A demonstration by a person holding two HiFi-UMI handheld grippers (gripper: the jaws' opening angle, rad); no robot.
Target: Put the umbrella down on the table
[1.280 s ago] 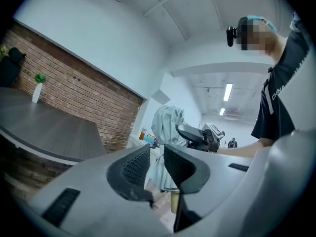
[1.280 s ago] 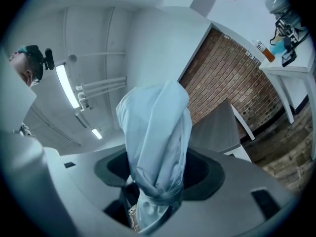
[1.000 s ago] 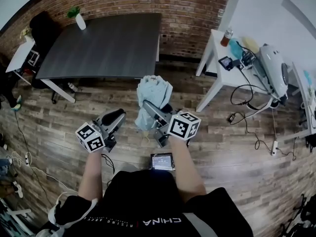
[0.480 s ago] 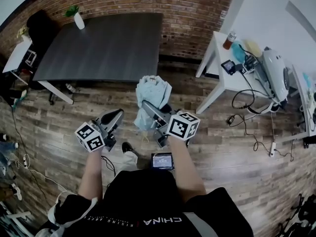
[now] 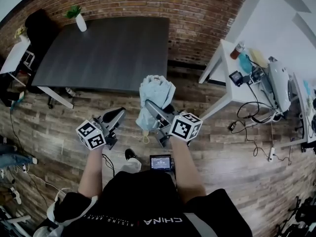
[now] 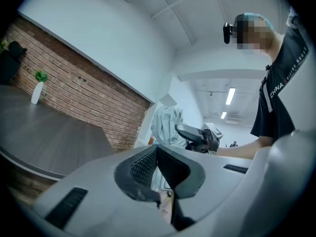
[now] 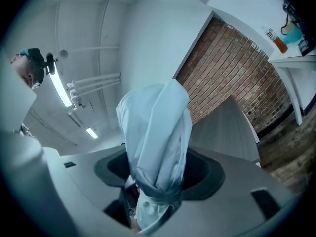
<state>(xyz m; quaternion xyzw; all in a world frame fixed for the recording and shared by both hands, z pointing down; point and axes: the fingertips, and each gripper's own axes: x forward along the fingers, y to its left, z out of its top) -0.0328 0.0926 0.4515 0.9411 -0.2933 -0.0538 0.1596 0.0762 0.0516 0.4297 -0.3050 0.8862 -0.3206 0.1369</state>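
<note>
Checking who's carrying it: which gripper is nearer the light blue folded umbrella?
Right. The right gripper is clamped on the umbrella, which sits between its jaws. The left gripper, shut and empty, is apart at the umbrella's left.

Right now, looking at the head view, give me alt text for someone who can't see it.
Seen from above, a person's right gripper holds a folded pale blue umbrella upright above a wood floor, short of a dark grey table by a brick wall. The left gripper beside it is shut and empty. A cluttered white desk stands at right.
</note>
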